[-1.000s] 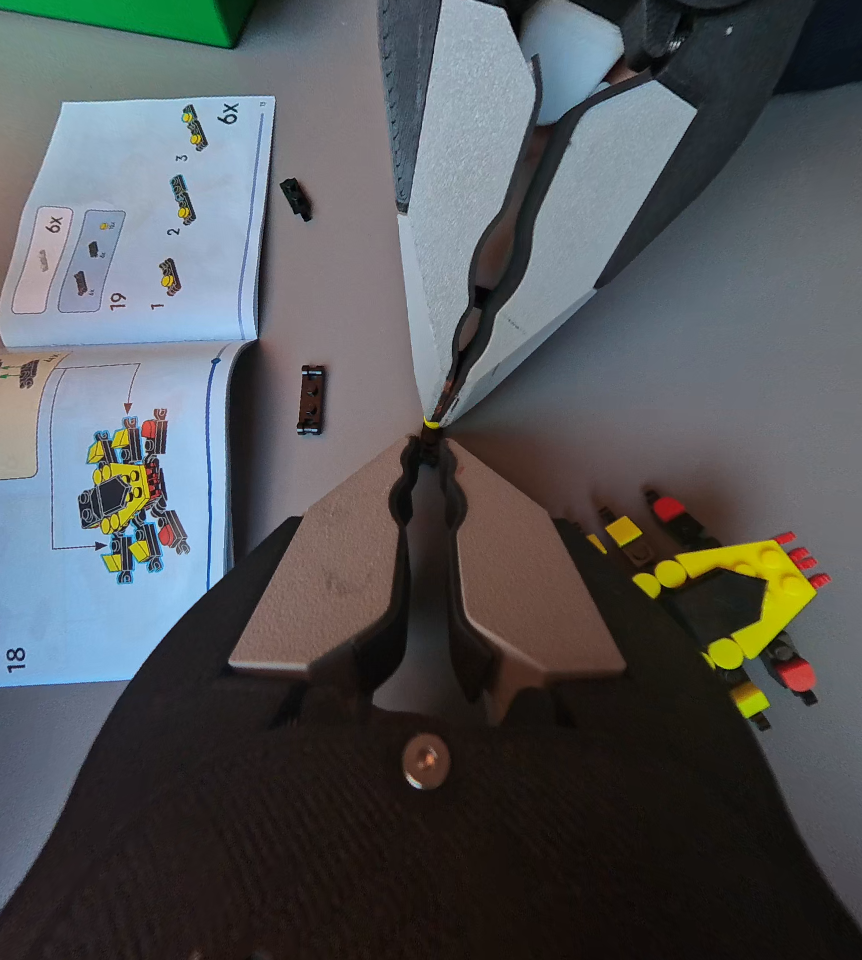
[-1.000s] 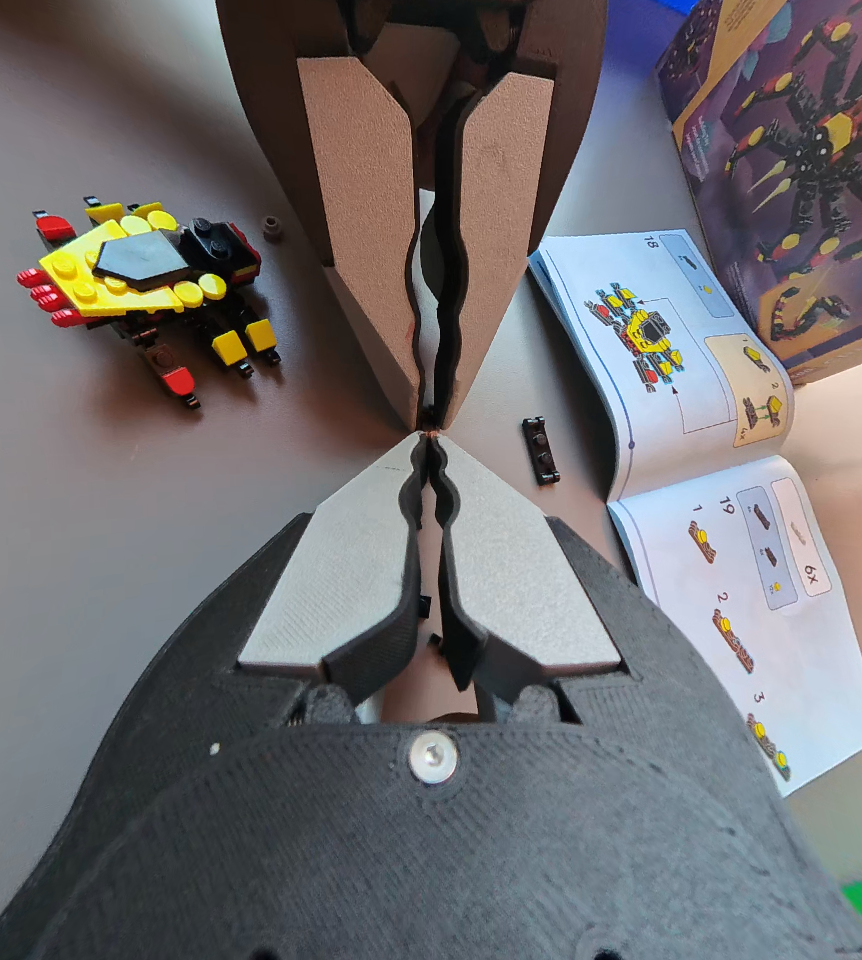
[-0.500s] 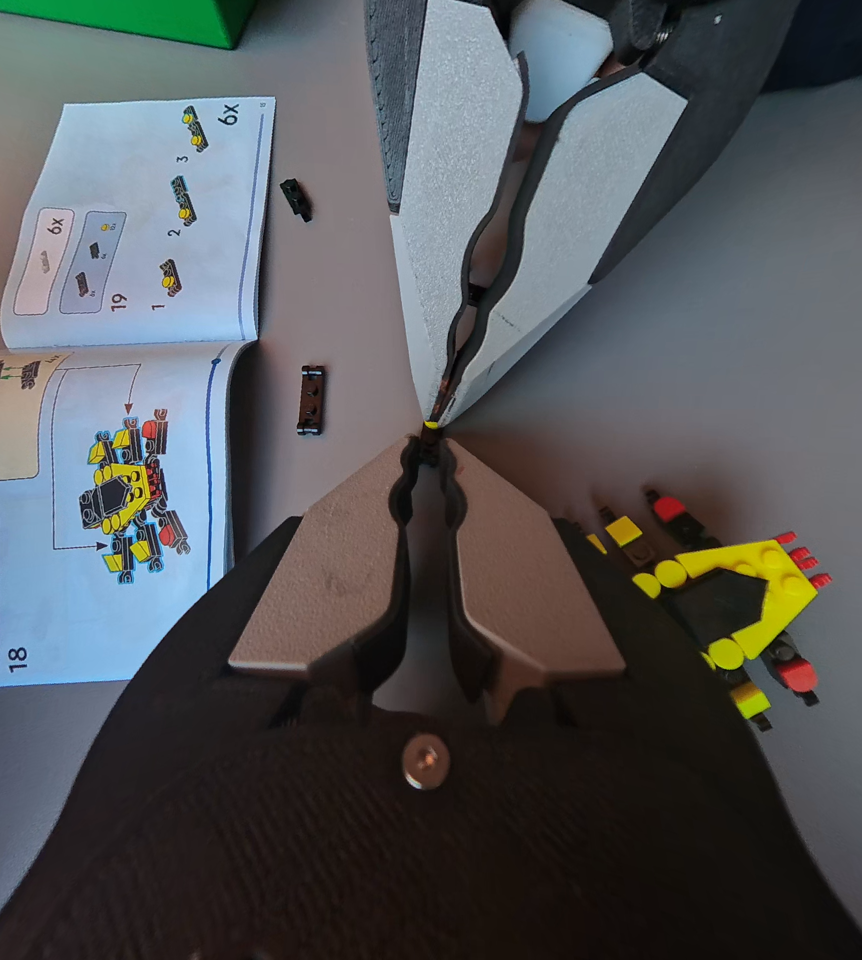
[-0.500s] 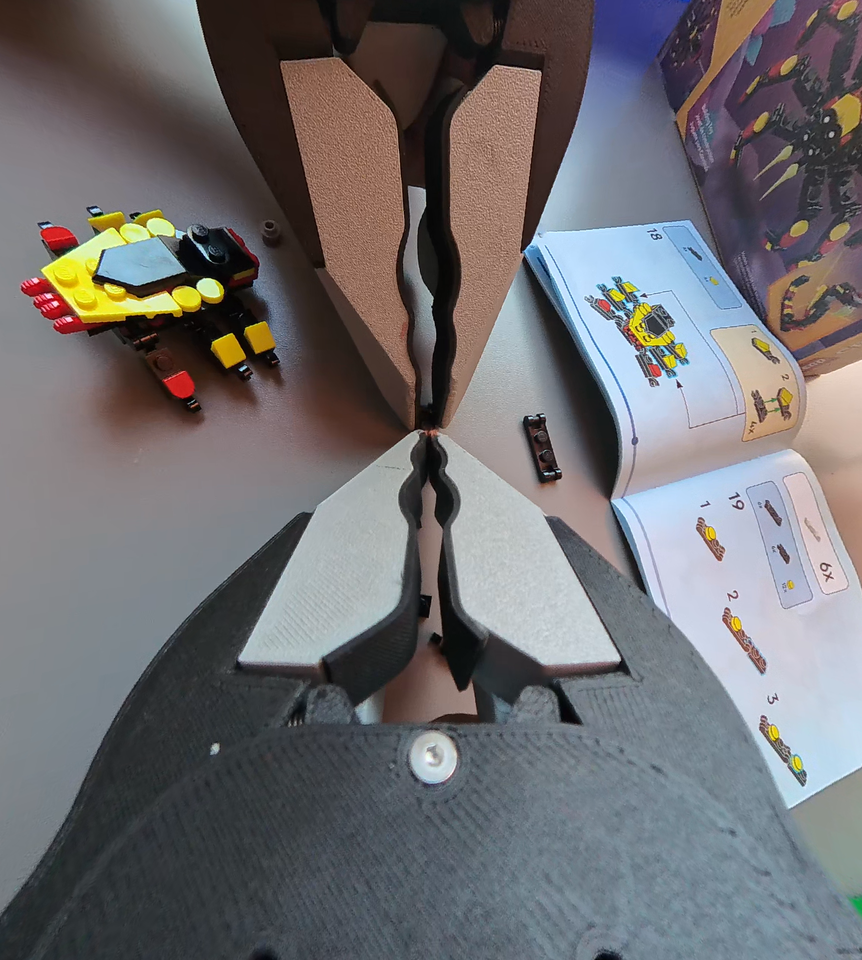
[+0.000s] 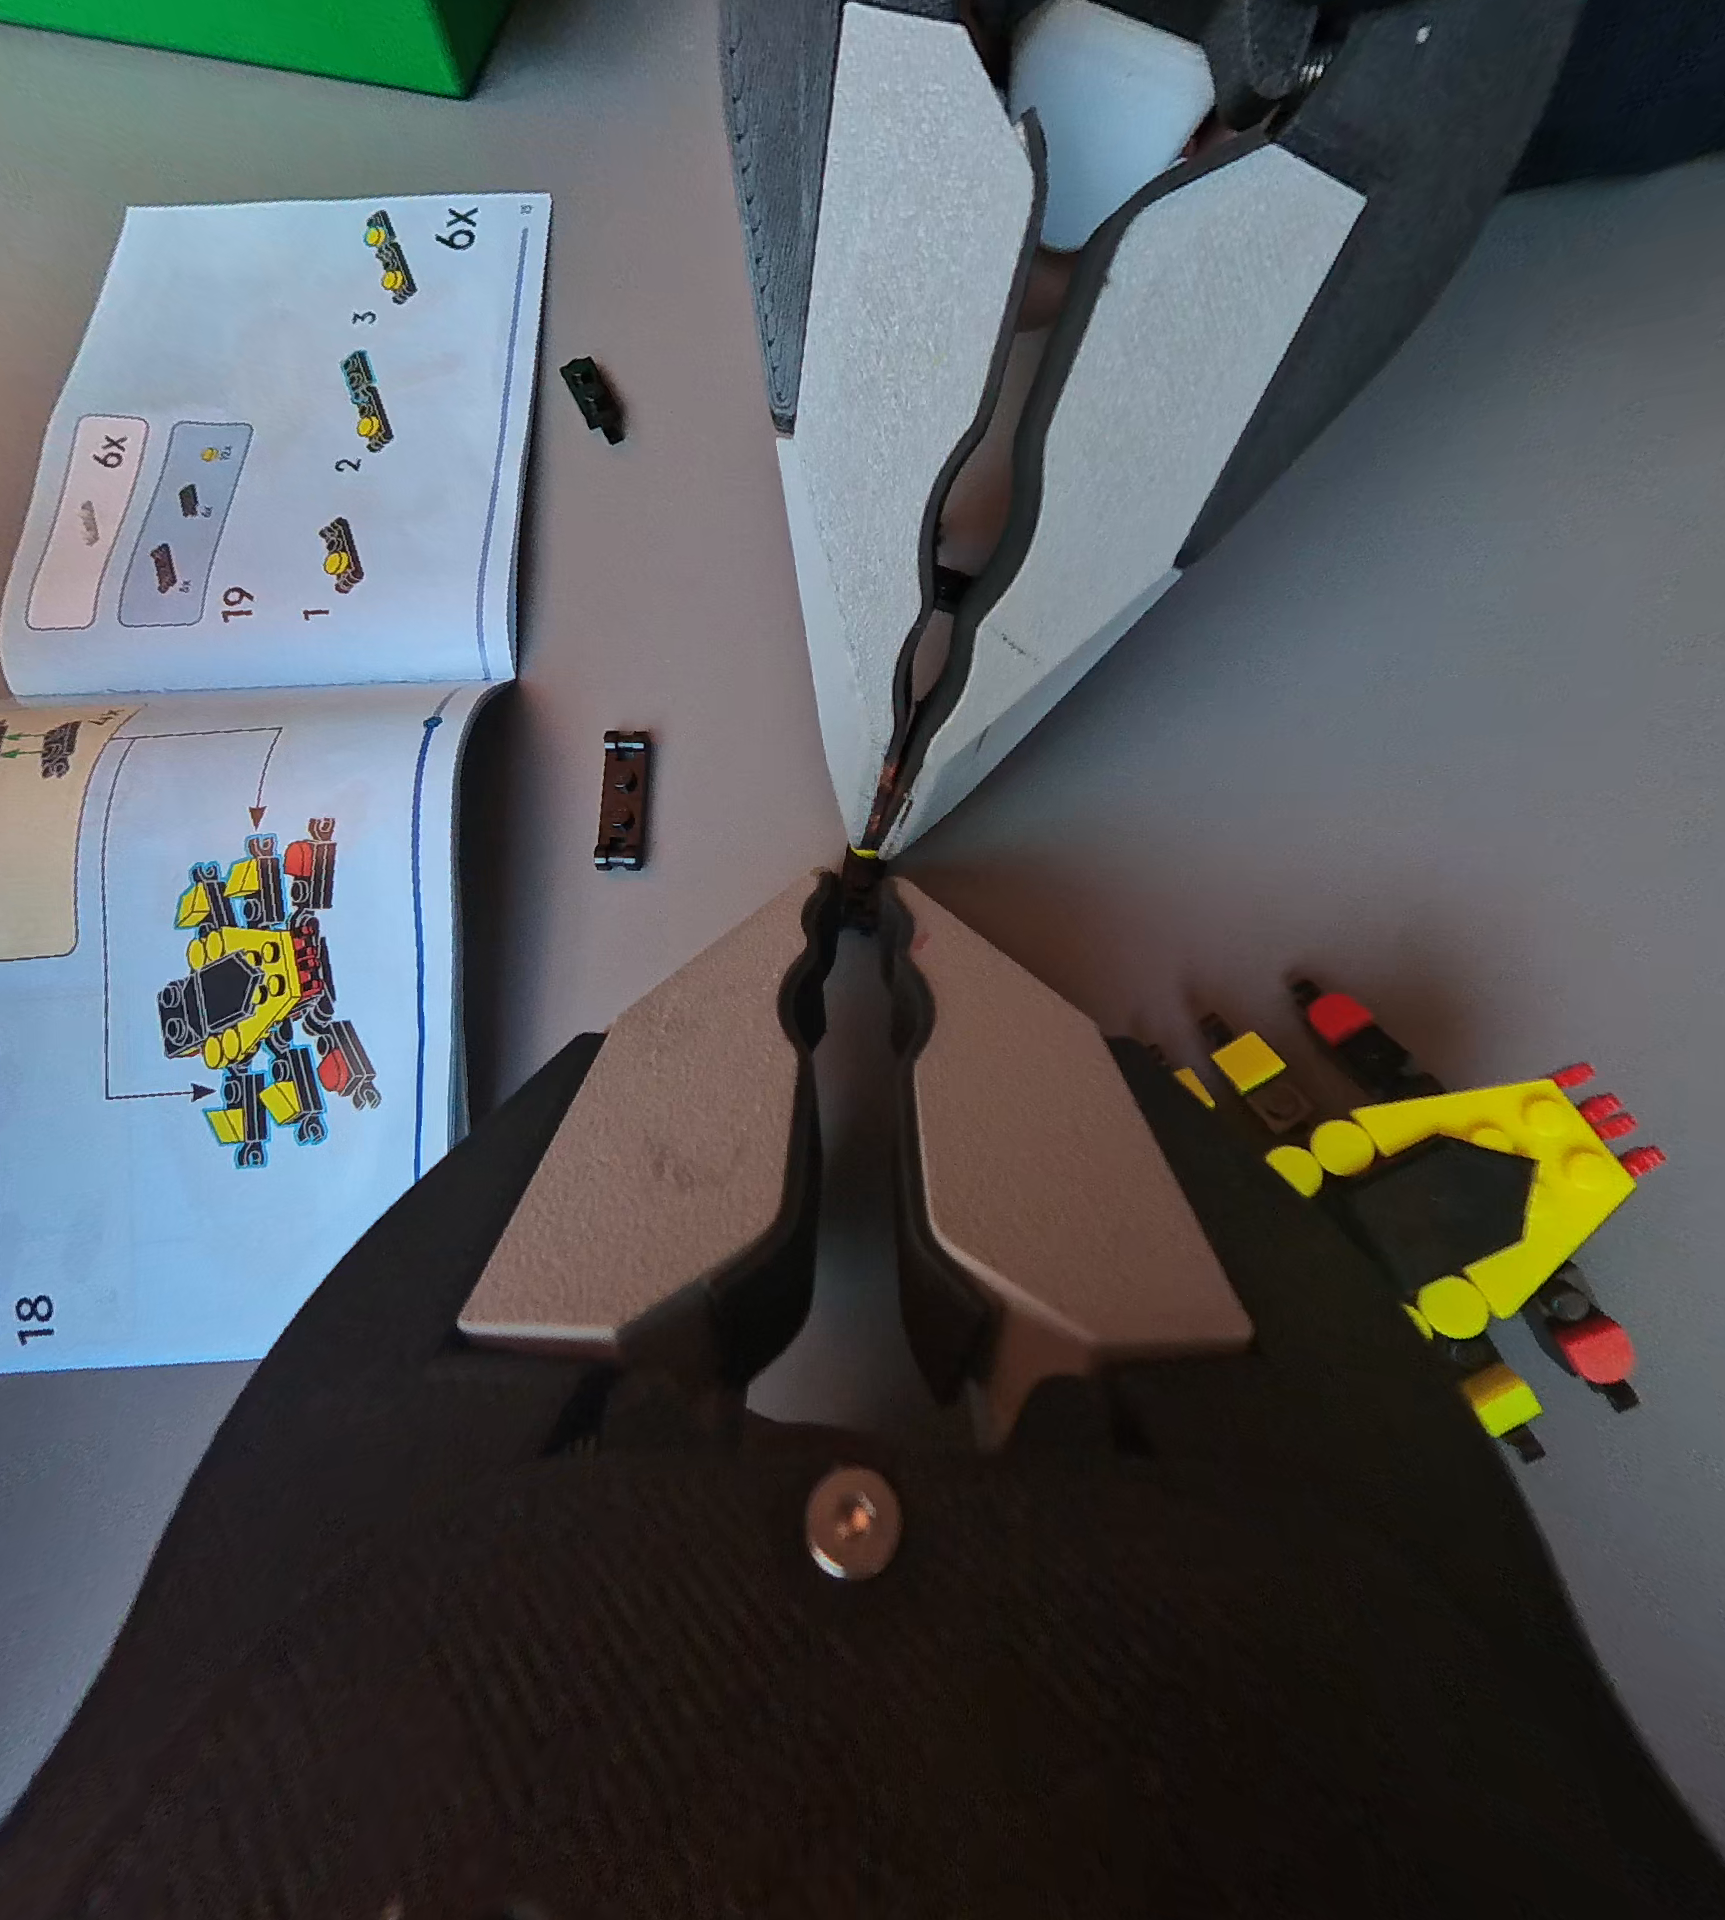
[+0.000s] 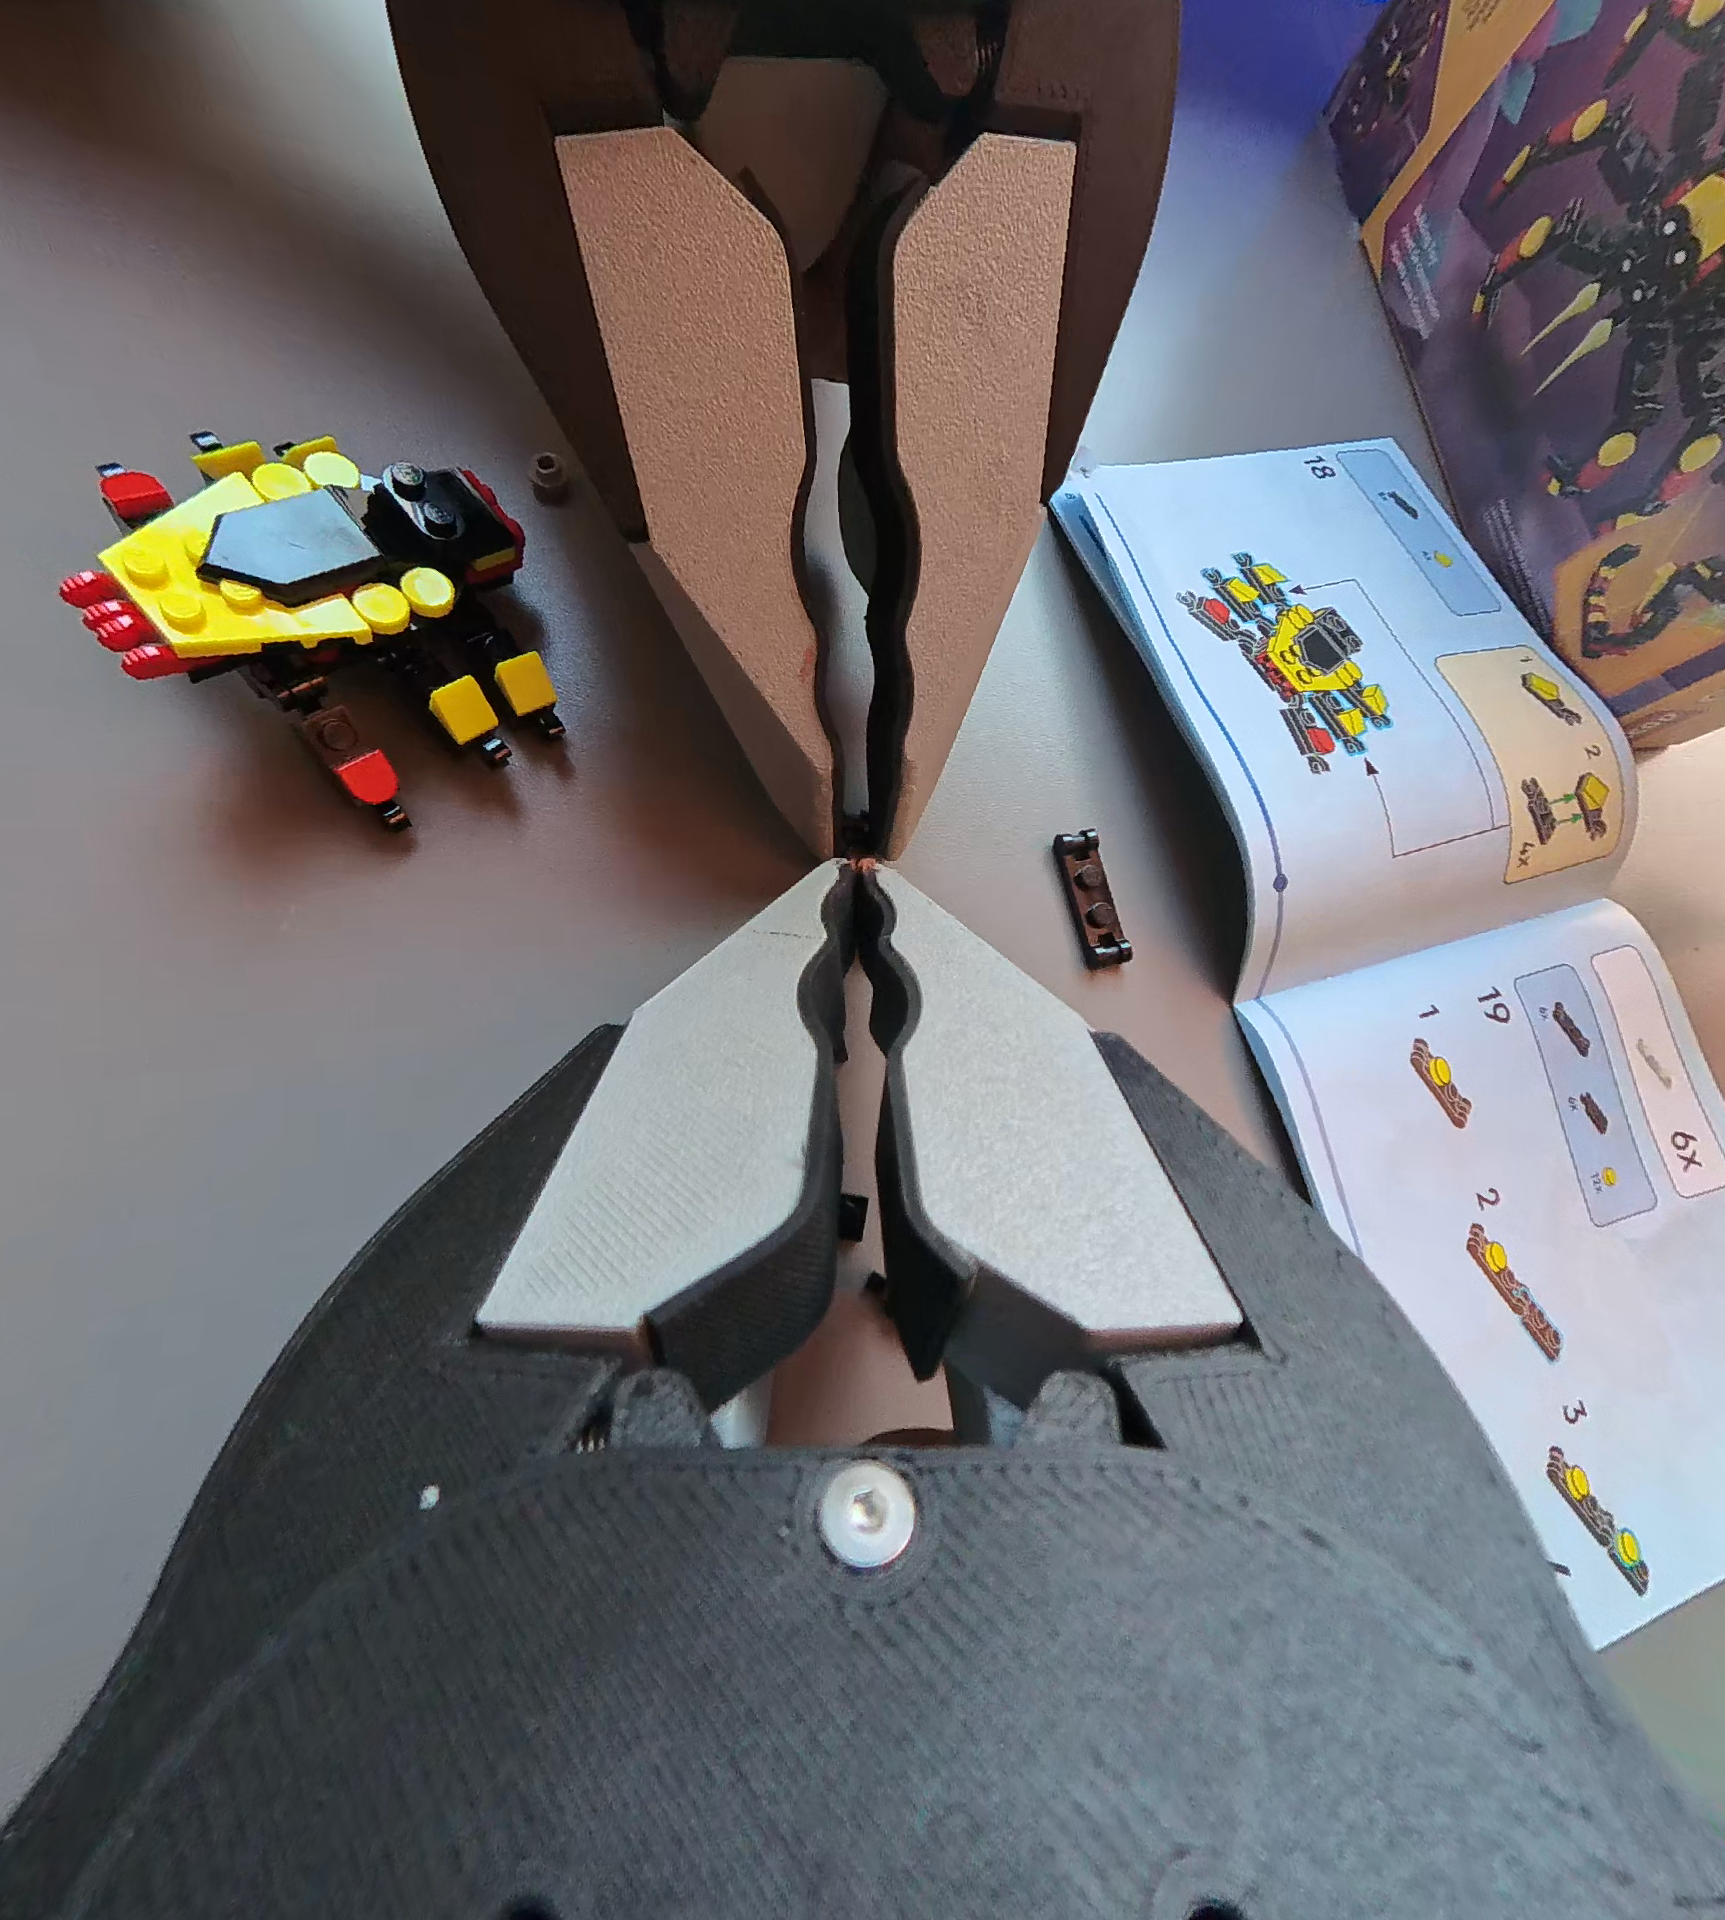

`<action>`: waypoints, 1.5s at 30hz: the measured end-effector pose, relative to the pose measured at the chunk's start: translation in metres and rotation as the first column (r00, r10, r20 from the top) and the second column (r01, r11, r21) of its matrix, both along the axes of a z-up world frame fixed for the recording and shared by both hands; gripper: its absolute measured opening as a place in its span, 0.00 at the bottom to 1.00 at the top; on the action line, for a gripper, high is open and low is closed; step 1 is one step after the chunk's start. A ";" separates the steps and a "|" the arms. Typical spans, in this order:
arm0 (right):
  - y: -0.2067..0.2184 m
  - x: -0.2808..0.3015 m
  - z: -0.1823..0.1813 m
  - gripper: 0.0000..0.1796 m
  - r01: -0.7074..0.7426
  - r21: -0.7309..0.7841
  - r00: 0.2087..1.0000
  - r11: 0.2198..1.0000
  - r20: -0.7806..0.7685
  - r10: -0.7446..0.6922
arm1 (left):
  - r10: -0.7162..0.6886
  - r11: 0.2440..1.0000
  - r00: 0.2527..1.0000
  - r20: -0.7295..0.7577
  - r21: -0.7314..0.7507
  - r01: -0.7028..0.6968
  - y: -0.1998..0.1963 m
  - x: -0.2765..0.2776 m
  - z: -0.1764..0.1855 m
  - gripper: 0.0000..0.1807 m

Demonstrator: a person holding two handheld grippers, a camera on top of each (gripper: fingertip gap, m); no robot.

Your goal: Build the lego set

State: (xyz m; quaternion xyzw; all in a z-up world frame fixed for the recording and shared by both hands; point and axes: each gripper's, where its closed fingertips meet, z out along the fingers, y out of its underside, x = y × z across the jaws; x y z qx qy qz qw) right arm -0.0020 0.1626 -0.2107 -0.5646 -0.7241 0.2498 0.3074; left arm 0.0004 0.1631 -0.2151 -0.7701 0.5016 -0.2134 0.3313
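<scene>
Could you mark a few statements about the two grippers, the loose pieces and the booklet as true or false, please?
1. The left gripper and the right gripper meet tip to tip. True.
2. The instruction booklet is closed. False: it lies open.
3. A black plate lies loose between the grippers and the booklet. True.
4. The yellow and black model is held by the right gripper. False: it sits on the table, apart from both.
5. A small yellow piece shows between the tips. True.

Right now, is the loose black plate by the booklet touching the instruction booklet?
Apart. The left wrist view shows bare table between the black plate and the instruction booklet; the right wrist view agrees.
</scene>
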 end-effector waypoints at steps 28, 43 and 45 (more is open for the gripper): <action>0.005 0.000 0.025 0.00 0.013 -0.228 0.986 0.974 -0.156 -0.050 | -0.001 1.000 1.000 -0.005 0.010 0.002 -0.001 0.000 0.000 0.02; 0.000 0.004 0.034 0.00 -0.044 0.063 0.982 0.997 -0.180 0.055 | 0.149 0.895 0.901 0.407 -0.442 0.052 -0.012 -0.003 0.036 0.02; -0.009 0.007 0.040 0.10 -0.099 0.061 0.975 0.993 -0.195 0.109 | 0.155 0.887 0.890 0.428 -0.458 0.066 -0.012 -0.004 0.039 0.02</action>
